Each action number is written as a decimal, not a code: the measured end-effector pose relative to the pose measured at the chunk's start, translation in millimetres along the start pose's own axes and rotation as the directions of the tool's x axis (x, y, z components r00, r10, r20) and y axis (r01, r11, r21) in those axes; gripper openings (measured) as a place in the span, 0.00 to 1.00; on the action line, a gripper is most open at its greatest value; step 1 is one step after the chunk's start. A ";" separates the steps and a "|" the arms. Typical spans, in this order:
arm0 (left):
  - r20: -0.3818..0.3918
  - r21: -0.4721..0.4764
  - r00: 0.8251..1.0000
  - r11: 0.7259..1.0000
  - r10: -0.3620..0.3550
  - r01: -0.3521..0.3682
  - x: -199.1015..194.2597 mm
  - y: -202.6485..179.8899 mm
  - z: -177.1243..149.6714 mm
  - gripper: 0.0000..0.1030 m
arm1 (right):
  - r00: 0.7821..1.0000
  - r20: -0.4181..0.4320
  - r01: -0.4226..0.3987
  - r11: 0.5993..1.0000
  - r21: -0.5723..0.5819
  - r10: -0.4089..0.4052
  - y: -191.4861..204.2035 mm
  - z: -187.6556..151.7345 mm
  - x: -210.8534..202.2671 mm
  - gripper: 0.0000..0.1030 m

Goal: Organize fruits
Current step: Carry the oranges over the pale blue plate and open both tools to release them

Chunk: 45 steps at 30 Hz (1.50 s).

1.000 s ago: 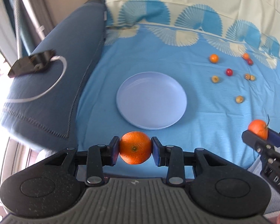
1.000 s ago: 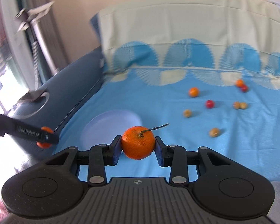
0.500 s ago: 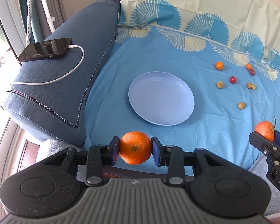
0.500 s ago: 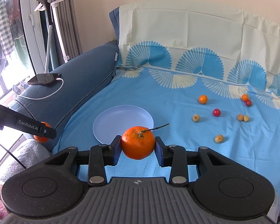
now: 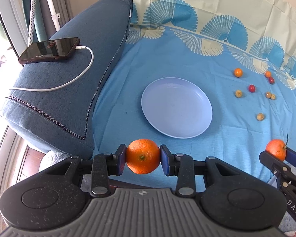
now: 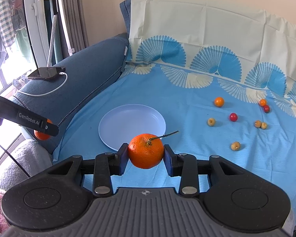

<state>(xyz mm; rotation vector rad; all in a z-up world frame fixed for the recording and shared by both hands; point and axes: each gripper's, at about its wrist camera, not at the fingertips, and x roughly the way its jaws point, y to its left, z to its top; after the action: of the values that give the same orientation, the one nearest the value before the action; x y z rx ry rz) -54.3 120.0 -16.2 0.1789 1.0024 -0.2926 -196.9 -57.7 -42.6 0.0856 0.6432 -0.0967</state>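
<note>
My left gripper (image 5: 143, 157) is shut on a round orange (image 5: 142, 156), held over the near edge of the blue sheet. My right gripper (image 6: 146, 151) is shut on an orange with a thin stem (image 6: 145, 150); the same orange with a thin stem (image 5: 276, 150) shows at the right of the left wrist view. A pale blue plate (image 5: 176, 106) lies bare on the sheet just beyond both grippers; the same plate (image 6: 132, 125) sits left of centre in the right wrist view. Small fruits lie scattered to the right: a small orange (image 6: 219, 101), a red cherry tomato (image 6: 233, 117) and several yellowish ones.
A dark blue sofa arm (image 5: 73, 83) rises left of the sheet, carrying a phone (image 5: 49, 50) on a white cable (image 5: 69, 82). A cream and blue patterned cloth (image 6: 207, 39) covers the backrest. A window and a white stand (image 6: 53, 19) are at the far left.
Both grippers have shifted sideways with their oranges still held; the plate and small fruits have slid right in both views. The earlier blur is gone and the phone is in plain view.
</note>
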 end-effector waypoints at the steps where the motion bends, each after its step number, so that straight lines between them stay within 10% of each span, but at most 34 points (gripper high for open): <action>1: -0.001 -0.001 1.000 1.000 0.001 -0.001 1.4 0.4 1.3 0.39 | 1.000 -0.004 -0.001 1.000 0.000 0.001 0.0 0.4 1.9 0.38; 45: -0.120 0.058 0.990 0.996 0.068 -0.061 174.1 -19.9 90.3 0.39 | 0.976 -0.215 -0.048 0.999 -0.026 0.041 6.5 32.1 197.7 0.38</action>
<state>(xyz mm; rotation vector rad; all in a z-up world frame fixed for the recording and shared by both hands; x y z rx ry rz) 99.4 48.0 -116.6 0.2810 1.1084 -0.2526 -19.7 -67.2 -135.8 0.0811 0.8576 -0.0341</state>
